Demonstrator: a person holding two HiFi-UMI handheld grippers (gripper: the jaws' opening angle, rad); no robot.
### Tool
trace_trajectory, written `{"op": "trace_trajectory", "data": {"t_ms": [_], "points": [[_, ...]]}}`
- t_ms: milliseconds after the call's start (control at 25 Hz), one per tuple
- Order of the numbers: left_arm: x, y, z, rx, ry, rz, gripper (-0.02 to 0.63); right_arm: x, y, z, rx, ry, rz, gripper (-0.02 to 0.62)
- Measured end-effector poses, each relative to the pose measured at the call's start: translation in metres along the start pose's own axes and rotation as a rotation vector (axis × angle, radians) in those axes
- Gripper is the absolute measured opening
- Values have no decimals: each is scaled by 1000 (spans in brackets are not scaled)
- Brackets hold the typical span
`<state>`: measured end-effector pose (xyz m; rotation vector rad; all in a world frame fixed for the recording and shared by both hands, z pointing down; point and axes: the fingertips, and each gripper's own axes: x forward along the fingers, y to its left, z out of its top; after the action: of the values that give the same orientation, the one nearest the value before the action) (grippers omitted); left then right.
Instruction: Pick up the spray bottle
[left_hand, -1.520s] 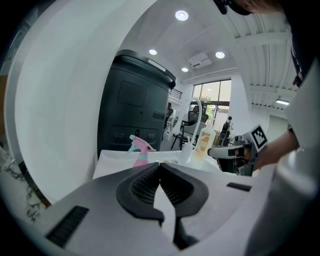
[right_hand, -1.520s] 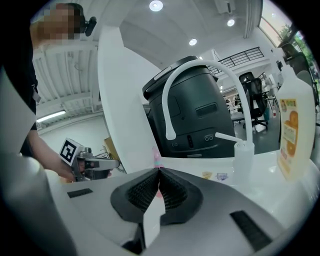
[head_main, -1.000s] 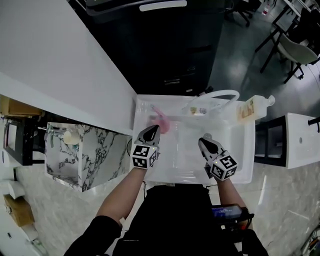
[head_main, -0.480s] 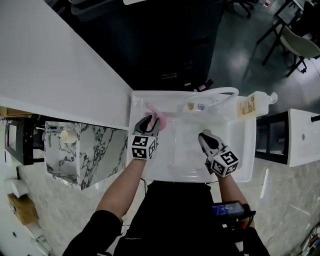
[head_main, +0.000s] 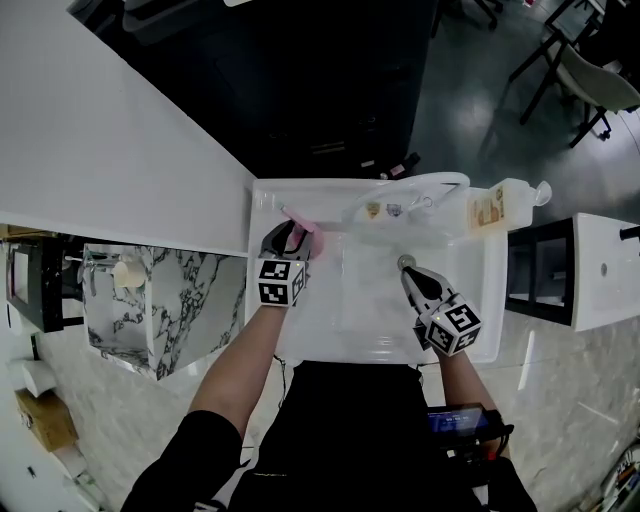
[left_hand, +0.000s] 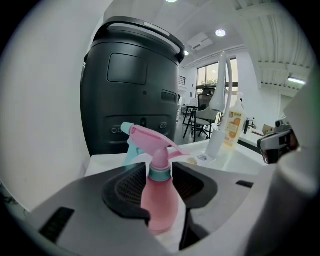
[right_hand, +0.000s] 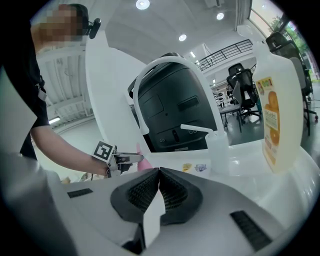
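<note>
In the upper left corner of the white moulded sink basin (head_main: 495, 300), as the head view shows it: one translucent pink plastic spray bottle (head_main: 305, 232) with pink trigger head and teal collar, standing upright on the basin floor just beside the rim, nozzle towards the frame's left. Left gripper (head_main: 285, 245): brought in level with the bottle body; its own view shows the spray bottle (left_hand: 160, 200) between the ribbed pads (left_hand: 127, 187), jaws spread to either side of the waist below the collar. A sliver of white shows on the right-hand side, so the hold reads as bracketing rather than clamped. The low placement appears chosen so the widening body sits in the pad hollows and the trigger head stays free. Right gripper (head_main: 410, 270): over the centre-right of the basin, well apart from the bottle, parked clear of the reach; its view shows the right gripper (right_hand: 159, 192) clenched on nothing, pads meeting. Also present: a white curved tap (head_main: 420, 185) at the basin's top edge, a white jug with an orange label (head_main: 495, 208) at upper right, and a large black lidded bin (left_hand: 130, 85) behind. Step in hand, as judged: closing on the bottle before lifting; squeezing too high risks fouling the trigger.
</note>
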<state>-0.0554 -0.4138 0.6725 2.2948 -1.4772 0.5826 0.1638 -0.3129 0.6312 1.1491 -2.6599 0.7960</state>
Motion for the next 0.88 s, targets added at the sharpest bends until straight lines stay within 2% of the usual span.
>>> {"op": "trace_trajectory", "data": {"t_ms": [400,880], "points": [[-18,-6,1,11,-9,26,137,5,5,4,-7,-1,36,26],[-77,-7,-7,-50,-65,40,135,32,42,-1,-42,25,138,26]]}}
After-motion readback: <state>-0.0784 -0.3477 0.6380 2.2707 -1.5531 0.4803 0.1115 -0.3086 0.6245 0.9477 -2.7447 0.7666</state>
